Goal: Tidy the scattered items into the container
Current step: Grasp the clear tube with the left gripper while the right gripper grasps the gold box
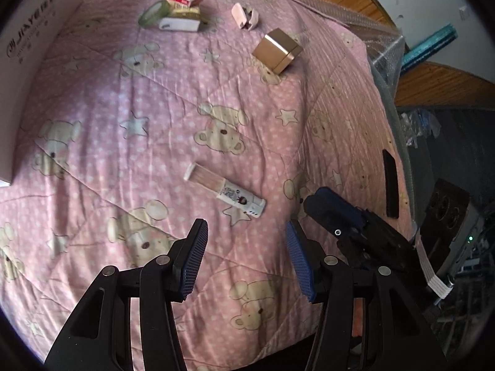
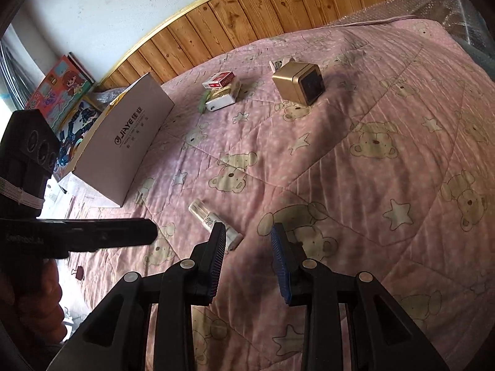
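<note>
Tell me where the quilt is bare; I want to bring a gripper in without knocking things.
Widest free patch: the middle of the quilt, between the cardboard box, the gold cube and the toothpick tube. Also bare: the quilt right of the gold cube. Crowded: the far end, around the stacked packs and the pink case.
</note>
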Tool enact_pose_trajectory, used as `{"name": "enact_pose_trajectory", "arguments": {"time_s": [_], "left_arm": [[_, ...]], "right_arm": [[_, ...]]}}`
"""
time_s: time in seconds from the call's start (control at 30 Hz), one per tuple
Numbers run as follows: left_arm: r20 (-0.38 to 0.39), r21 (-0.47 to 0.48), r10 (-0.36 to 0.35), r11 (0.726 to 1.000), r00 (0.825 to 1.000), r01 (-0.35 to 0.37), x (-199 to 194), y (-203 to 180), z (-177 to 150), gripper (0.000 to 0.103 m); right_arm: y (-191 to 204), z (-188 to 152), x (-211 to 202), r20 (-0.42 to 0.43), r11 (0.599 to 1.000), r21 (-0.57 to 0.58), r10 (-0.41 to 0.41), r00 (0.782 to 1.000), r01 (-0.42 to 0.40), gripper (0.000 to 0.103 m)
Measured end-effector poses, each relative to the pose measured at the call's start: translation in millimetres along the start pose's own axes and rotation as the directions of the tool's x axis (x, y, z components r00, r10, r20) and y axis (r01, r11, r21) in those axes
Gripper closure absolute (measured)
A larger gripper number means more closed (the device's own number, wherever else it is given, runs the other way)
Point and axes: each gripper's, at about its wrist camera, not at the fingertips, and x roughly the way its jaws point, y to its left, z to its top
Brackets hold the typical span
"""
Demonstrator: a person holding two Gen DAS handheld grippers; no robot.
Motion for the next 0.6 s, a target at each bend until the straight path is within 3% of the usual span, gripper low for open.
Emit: {"name": "enact_pose_trajectory", "arguments": {"time_s": [0.17,0.23,0.3,0.37,0.4,0.47,0.5,0.6], "left_arm": [[-0.037,-0.095,0.037,0.995,0.999,-0.040,37,-4,14,0.048],[-0.049,-0.099,0.116,0.988,0.992,-0.121,51,-7,15,0.047],[-0.010,-0.040,0.186,0.982,0.983,-0.186,53,-20,17,0.047],[0.030,0.031,0.256,0.966,0.966,-0.257,57,-29,14,0.048],[0.050,0.056,0.275,0.959,0.960,-0.277,58,-32,11,0.051],[0.095,0.103,0.308,0.943,0.947,-0.317,58,-35,8,0.068],[0.113,0.105,0.291,0.947,0.950,-0.303,56,-31,8,0.084],[0.120,0.060,0.220,0.972,0.968,-0.228,49,-12,11,0.084]], "right_arm": [[-10,30,-3,0.022,0.998,-0.058,-0.032,0.999,0.033,0.071],[-13,46,-2,0.031,0.995,-0.088,-0.043,0.999,0.045,0.070],[-17,65,2,0.037,0.991,-0.121,-0.056,0.998,0.061,0.066],[-21,84,9,0.050,0.984,-0.159,-0.074,0.996,0.082,0.055],[-24,93,13,0.055,0.979,-0.178,-0.086,0.995,0.095,0.053],[-29,111,27,0.051,0.969,-0.223,-0.097,0.994,0.106,0.050],[-31,120,35,0.047,0.963,-0.246,-0.103,0.994,0.112,0.048],[-39,142,62,0.037,0.936,-0.324,-0.131,0.991,0.136,0.041]]}}
